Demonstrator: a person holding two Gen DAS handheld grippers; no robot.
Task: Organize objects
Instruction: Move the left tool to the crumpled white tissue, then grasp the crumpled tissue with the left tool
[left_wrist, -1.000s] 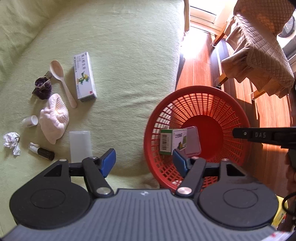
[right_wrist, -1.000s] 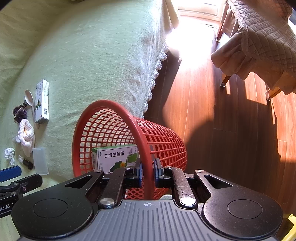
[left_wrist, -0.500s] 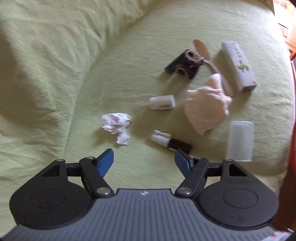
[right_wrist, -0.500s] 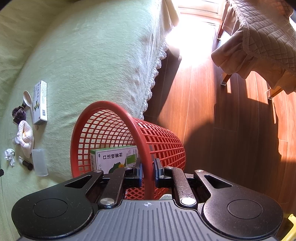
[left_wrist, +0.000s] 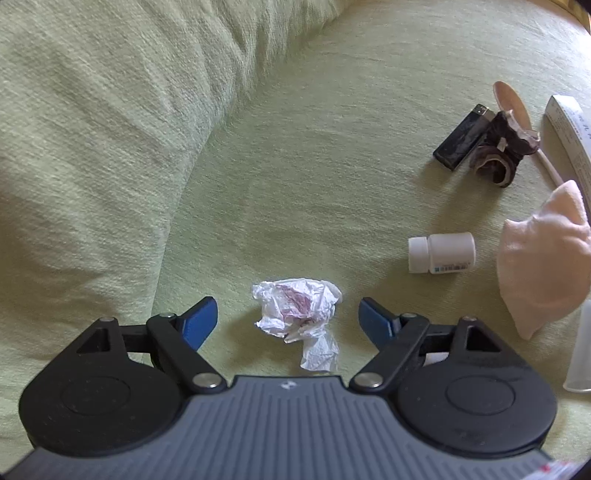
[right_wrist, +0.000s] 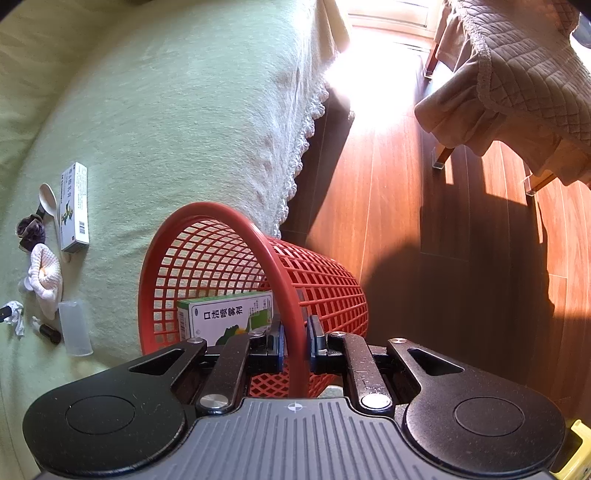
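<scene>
— Where's the crumpled tissue (left_wrist: 295, 314) relative to the left tongs (left_wrist: 288, 319)?
— On the green bed cover (left_wrist: 295, 166), right between the two blue pads (left_wrist: 199, 317), touching neither. The jaws are opening, already wide.
— And nearby?
— A white pill bottle (left_wrist: 441, 253) on its side to the right, apart from the tissue; a pink cloth (left_wrist: 543, 266) beyond it; a black lighter (left_wrist: 461, 138) farther up.
— The right tongs (right_wrist: 295, 343)?
— Clamped narrow on the rim of the red basket (right_wrist: 229, 258) — it leans tilted at the bed's edge, with a green-and-white box (right_wrist: 225, 315) inside.
</scene>
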